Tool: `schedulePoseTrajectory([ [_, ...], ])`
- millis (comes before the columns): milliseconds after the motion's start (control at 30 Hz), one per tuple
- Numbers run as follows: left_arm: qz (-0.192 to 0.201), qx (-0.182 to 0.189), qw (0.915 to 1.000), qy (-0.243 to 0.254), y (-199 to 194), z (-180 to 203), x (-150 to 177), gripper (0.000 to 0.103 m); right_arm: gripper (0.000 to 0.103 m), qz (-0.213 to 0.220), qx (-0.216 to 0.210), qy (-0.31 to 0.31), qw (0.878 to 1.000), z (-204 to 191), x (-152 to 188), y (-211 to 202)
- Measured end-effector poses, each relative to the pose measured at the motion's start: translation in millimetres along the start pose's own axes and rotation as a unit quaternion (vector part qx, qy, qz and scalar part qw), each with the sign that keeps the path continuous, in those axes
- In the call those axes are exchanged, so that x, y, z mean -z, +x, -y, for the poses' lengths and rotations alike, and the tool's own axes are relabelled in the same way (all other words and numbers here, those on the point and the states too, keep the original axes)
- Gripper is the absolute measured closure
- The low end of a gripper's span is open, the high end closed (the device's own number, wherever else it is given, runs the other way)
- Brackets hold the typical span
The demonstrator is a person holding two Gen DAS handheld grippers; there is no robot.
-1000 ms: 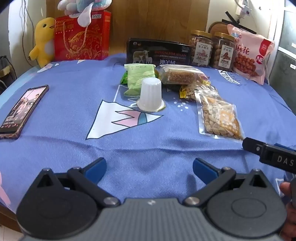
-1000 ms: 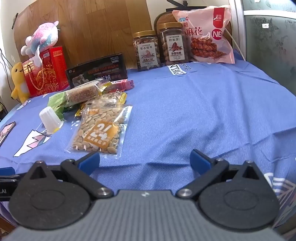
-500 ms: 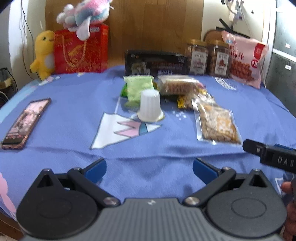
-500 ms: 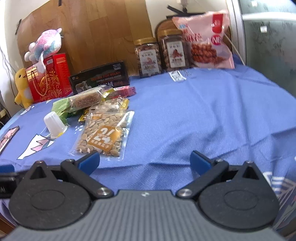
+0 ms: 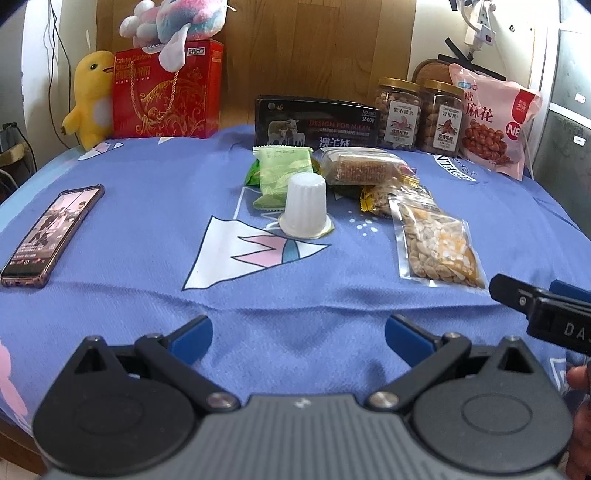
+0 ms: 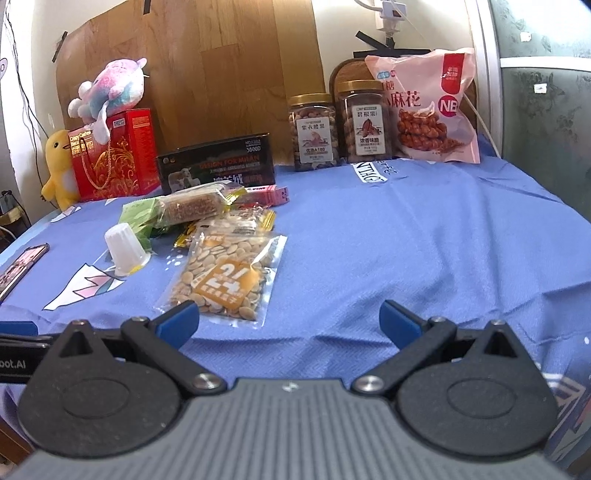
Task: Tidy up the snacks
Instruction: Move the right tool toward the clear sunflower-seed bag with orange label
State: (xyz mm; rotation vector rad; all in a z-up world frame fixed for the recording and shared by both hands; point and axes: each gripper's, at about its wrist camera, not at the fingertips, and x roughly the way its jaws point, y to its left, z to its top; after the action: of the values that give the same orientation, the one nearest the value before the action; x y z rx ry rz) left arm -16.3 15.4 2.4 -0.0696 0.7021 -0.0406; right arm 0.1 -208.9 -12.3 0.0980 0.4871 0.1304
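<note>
I saw the cup (image 5: 303,210) standing before the snack packets (image 5: 356,170), the nut bag (image 5: 436,246) to its right, the phone (image 5: 48,236) far left, two jars (image 5: 419,114) behind.

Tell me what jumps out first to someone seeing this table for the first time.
A loose heap of snacks mid-table on the blue cloth: a clear nut bag, a white cup upside down, green packets. Along the back stand two nut jars, a pink bag and a red box topped by a plush toy. Both grippers, left and right, hover open and empty.
</note>
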Motion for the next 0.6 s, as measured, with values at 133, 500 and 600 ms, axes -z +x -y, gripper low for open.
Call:
schedulePoseTrajectory([
  [133,0.002,0.001,1.0,-0.002,-1,-1,1,0.0,0.0,0.001,-0.004,-0.002,1.0,0,0,0],
  [500,-0.001,0.019,0.9993,-0.033,2,-13,-1,0.0,0.0,-0.005,-0.019,0.008,1.0,1,-1,1],
  [600,-0.004,0.021,0.9991,-0.036,4,-13,-1,0.0,0.0,-0.013,-0.024,0.017,0.999,3,-1,3],
])
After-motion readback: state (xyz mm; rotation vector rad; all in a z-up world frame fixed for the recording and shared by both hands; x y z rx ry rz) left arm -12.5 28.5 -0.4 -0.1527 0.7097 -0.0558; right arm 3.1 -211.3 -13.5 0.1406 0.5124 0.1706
